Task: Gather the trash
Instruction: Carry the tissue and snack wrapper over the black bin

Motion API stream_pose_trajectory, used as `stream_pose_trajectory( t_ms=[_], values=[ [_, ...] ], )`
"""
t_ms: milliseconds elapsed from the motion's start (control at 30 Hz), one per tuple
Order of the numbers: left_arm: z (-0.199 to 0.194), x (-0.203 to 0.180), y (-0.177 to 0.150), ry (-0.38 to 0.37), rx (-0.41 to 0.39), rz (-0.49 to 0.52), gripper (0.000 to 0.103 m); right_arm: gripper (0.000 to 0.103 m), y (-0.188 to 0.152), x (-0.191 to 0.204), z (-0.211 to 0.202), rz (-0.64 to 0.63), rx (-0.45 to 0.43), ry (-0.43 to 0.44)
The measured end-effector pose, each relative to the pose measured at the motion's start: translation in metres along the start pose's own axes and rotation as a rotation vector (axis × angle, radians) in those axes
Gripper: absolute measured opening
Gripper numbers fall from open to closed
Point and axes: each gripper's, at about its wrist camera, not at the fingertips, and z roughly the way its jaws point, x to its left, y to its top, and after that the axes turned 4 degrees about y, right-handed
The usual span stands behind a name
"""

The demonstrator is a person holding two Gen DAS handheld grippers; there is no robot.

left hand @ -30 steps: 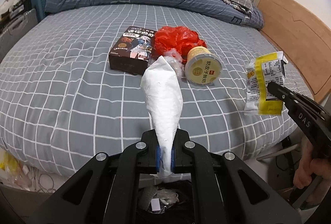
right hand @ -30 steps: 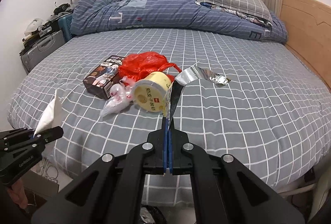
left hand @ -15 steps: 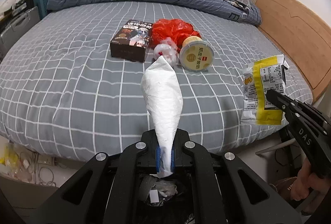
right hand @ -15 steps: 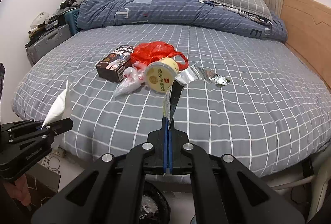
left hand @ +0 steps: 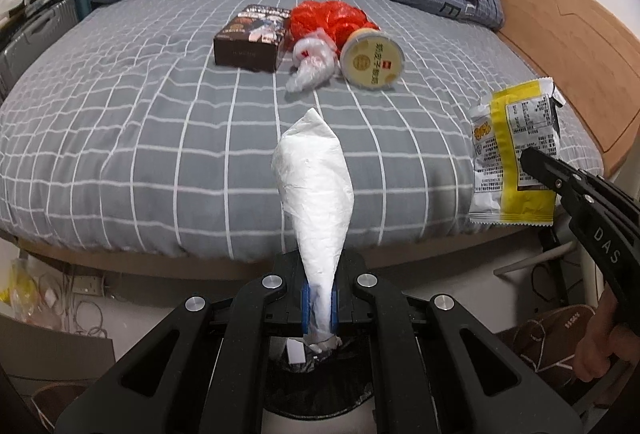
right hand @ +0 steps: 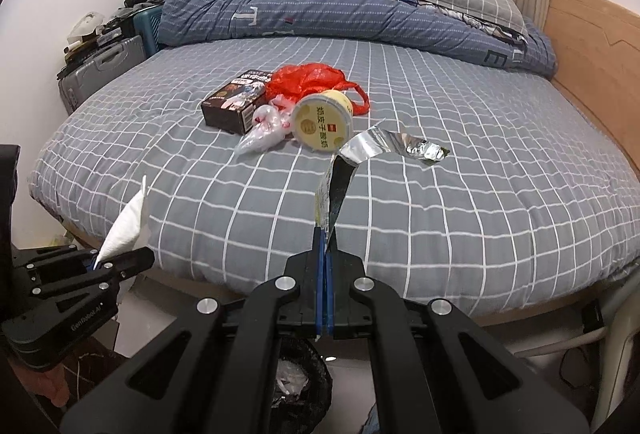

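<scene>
My left gripper point(left hand: 319, 308) is shut on a white crumpled tissue point(left hand: 316, 189) and holds it off the bed's near edge, above a black-lined trash bin point(left hand: 316, 390). My right gripper point(right hand: 325, 274) is shut on a yellow and silver snack wrapper point(right hand: 334, 193), seen edge-on; the wrapper's yellow face shows in the left wrist view point(left hand: 516, 161). The bin also shows below the right gripper point(right hand: 298, 378). On the bed lie a dark box point(left hand: 252, 37), a red plastic bag point(left hand: 328, 17), a clear plastic bag point(left hand: 312, 65) and a yellow cup point(left hand: 372, 59).
The bed point(right hand: 440, 193) has a grey checked sheet, a blue quilt point(right hand: 320, 5) and a pillow at the back. A wooden headboard point(right hand: 592, 45) runs along the right. Suitcases point(right hand: 104, 69) stand at the far left. Cables and shoes lie on the floor.
Both grippers have drawn back from the bed with their trash. More floor and the bin now show beneath them. The items on the bed have not moved.
</scene>
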Motion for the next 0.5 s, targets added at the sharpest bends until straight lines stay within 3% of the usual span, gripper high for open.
stream_pose_trajectory(
  t_ms=[500],
  values=[
    [-0.01, -0.003, -0.042, -0.012, 0.061, -0.017, 0.006, 0.0, -0.051, 0.008, -0.021, 0.012, 0.072, 0.004]
  ],
)
